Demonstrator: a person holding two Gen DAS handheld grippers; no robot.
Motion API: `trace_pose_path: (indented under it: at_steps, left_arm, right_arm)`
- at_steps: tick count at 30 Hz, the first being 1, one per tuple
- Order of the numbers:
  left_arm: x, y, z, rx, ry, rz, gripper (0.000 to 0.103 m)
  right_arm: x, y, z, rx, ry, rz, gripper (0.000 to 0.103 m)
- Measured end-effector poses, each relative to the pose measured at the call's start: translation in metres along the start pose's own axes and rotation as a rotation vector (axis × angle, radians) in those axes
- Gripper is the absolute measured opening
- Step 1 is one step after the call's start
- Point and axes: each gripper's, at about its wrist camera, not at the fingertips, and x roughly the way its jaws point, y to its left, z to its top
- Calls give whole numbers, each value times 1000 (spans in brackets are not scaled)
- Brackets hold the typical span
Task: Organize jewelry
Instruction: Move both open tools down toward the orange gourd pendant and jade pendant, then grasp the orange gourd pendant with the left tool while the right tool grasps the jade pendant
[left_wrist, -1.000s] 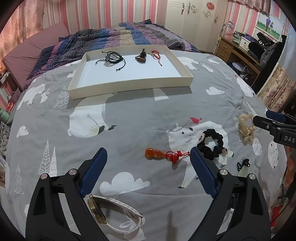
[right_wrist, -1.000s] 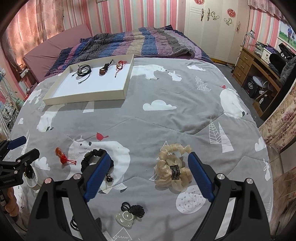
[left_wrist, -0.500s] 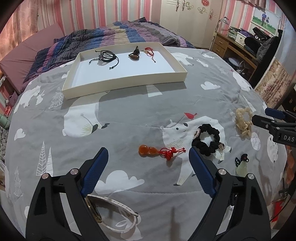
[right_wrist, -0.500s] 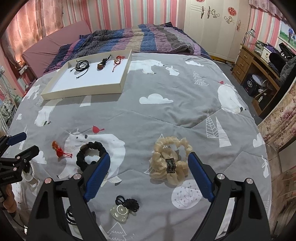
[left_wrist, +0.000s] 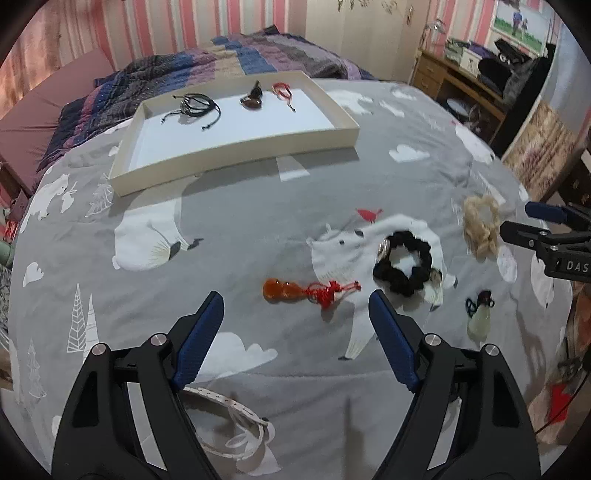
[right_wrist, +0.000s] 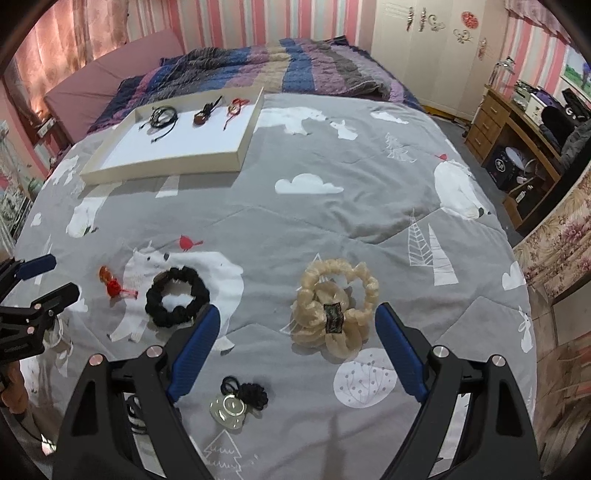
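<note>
Hovering over a grey bedspread (left_wrist: 240, 229) printed with polar bears, the left gripper (left_wrist: 295, 314) has its blue fingers (left_wrist: 199, 339) spread with nothing between them, though the jaws have just been closing a little; an orange gourd charm (left_wrist: 282, 291) with a red knotted tassel lies on the cloth just beyond the fingertips. To its right sits a black scrunchie (left_wrist: 404, 264), and further right a cream scrunchie (left_wrist: 480, 229). A pale green pendant (left_wrist: 479, 320) on a black cord lies near the right finger, and a white strap (left_wrist: 229, 424) shows under the left finger. The right gripper (right_wrist: 297, 328) is also wide apart and holds nothing, with the cream scrunchie on the bedspread between and just past its fingertips. At the far side of the bedspread rests a shallow cream tray (left_wrist: 236, 155) holding a black cord bracelet (left_wrist: 195, 105), a dark brown pendant (left_wrist: 253, 100) and a red string bracelet (left_wrist: 282, 90), all well apart from both grippers.
</note>
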Motion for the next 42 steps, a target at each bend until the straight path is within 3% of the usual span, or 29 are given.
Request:
trace_pose_path:
  at_steps: [7,13,38,40,42]
  left_arm:
    - [14,-8,3,101,87,14,80]
    - [16,-13,3,145,88,30,80]
    - [23,-22,9,202,115,74,79]
    - [24,-22,10,202,125,70,74]
    - [24,-23,11,206,129,64,73]
  right_arm:
    - [1,6,-6,-78,83,5,85]
    - [5,13,-16,-140,130,-8,78]
    - [13,24,-15,-213,160,-41,76]
    - [13,25,-17,-219,177,-32,64]
    - [14,25,-19,-216,189,-19,61]
